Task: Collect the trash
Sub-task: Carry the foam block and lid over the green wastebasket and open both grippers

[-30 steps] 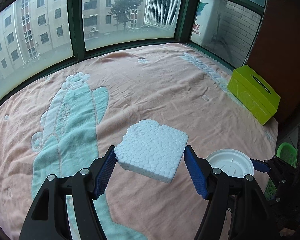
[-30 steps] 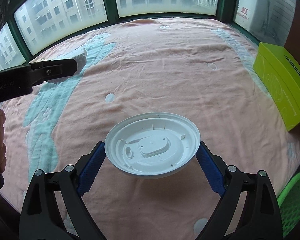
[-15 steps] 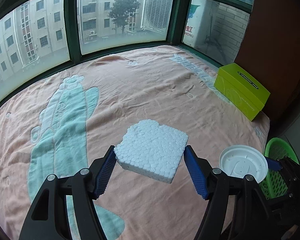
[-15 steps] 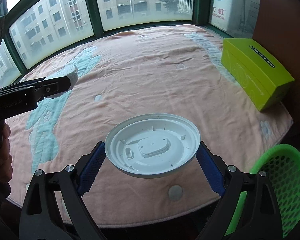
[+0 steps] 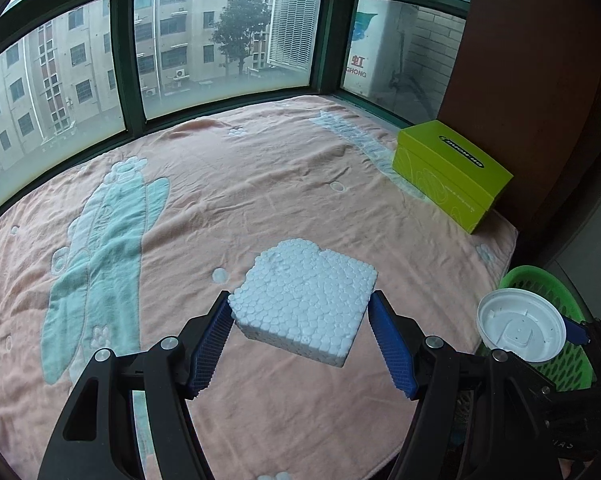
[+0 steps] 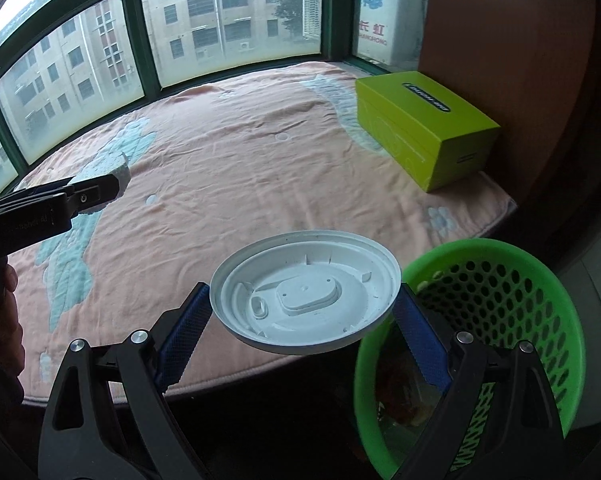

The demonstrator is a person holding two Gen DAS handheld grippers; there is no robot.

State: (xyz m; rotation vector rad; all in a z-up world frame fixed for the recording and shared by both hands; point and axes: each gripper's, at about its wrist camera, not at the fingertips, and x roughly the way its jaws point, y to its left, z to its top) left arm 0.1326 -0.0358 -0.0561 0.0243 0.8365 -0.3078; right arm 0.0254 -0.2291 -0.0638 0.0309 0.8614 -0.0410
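Left gripper point(image 5: 300, 330) clamps a foam block point(image 5: 304, 304) flat above the pink blanket point(image 5: 260, 184); right gripper point(image 6: 302, 320) grips a white lid point(image 6: 305, 294), hollow side up, beside the green basket point(image 6: 500, 280). Window lettering reads "HONG."

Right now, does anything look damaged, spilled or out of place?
Only the foam block held in the left gripper: its far edge is ragged, as if broken off. The white lid in the right gripper looks intact; nothing spilled.

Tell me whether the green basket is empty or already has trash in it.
Not empty. Through the green basket mesh and opening, the right wrist view shows dim reddish and yellowish items at the bottom; what they are cannot be told.
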